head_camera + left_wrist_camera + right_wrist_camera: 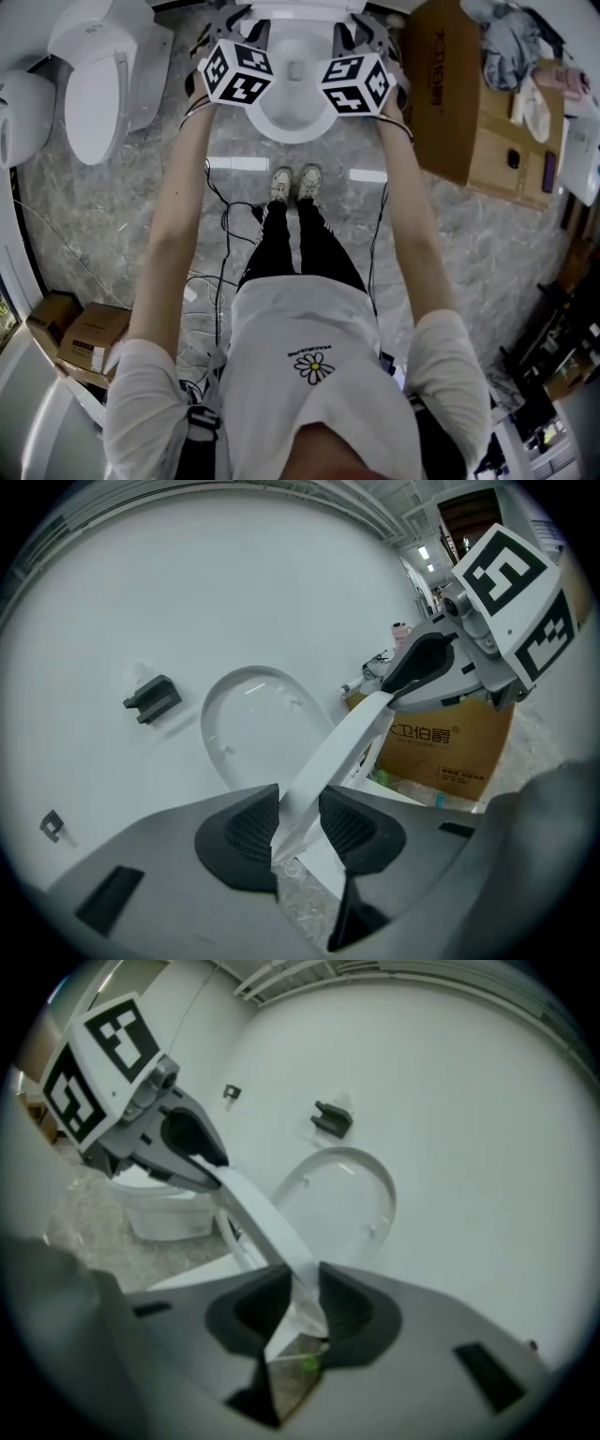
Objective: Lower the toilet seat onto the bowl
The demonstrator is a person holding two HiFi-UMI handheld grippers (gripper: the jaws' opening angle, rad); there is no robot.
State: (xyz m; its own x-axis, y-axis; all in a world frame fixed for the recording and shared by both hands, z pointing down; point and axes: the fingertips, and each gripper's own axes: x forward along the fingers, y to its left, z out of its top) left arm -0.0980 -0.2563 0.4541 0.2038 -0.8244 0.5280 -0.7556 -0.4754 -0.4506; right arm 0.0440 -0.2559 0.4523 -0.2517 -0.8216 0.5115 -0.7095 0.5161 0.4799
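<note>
Grey marble floor point(469, 244) and a plain white wall point(169, 592) frame the corner where a person stands facing a toilet bowl point(295, 122), a gripper in each hand. The left gripper point(298, 822) and right gripper point(302, 1302) each have the toilet seat point(337, 747) between their fingers. The pads are closed on either face of the thin white rim, one gripper on each side of the ring.

In the left gripper view the seat runs as a long band up and to the right, straight across to the other gripper. The right gripper view mirrors it, up and to the left. Both hands are equally near, so neither leads.

The seat appears to hang partway down, forward of the lid point(253, 728), which stands upright against the wall. The coming move looks to be a shared, even descent onto the bowl beneath.

Nothing visible lies between seat and bowl. A cardboard box point(450, 94) sits close on the person's right, a second toilet point(98, 84) stands apart on the left, and cables point(220, 220) trail across the floor near the feet.
</note>
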